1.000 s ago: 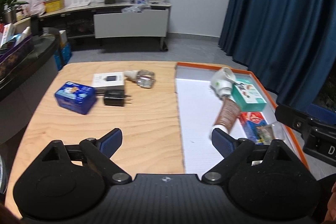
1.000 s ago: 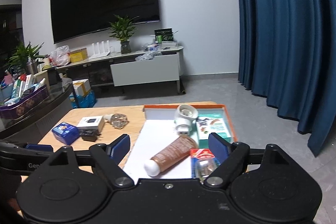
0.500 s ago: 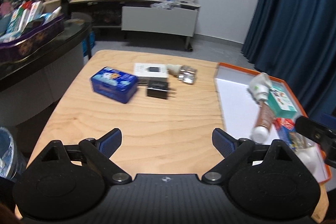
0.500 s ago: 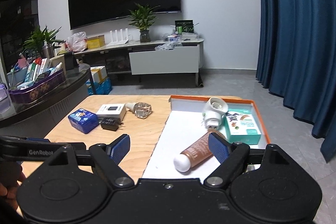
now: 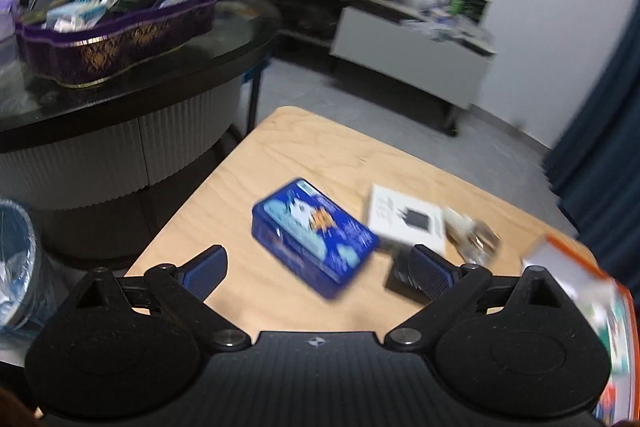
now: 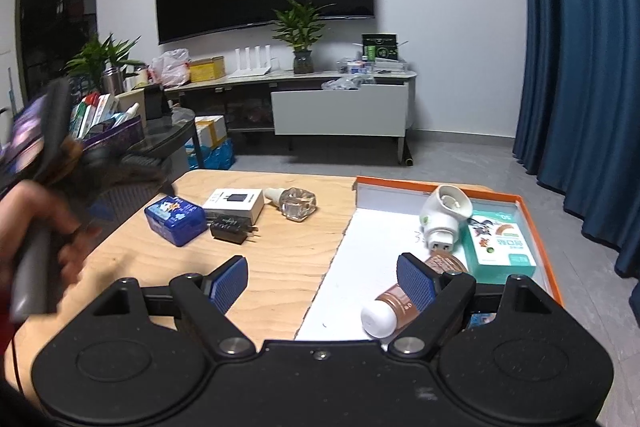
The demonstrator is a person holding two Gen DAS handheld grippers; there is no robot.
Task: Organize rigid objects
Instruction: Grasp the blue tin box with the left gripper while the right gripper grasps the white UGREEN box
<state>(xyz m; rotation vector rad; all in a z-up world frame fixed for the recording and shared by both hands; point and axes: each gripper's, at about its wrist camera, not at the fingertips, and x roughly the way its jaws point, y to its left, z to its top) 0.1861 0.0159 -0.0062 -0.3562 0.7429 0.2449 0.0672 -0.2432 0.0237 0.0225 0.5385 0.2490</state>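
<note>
- Dim, even indoor light is filling both views; shadows on the wooden table [image 6: 280, 263] are staying faint
- Motion blur is smearing the left wrist view; the blue tin [image 5: 314, 237] is showing streaked edges
- The right wrist view is staying sharp, except a blurred hand [image 6: 38, 227]; fisheye distortion is bending the curtain [image 6: 580, 67]

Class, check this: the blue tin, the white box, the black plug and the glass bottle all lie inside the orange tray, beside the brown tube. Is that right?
Not quite. The blue tin, white box, black plug and glass bottle lie on the bare wooden table, left of the orange tray. The brown tube is in the tray. The right wrist view shows it.
</note>
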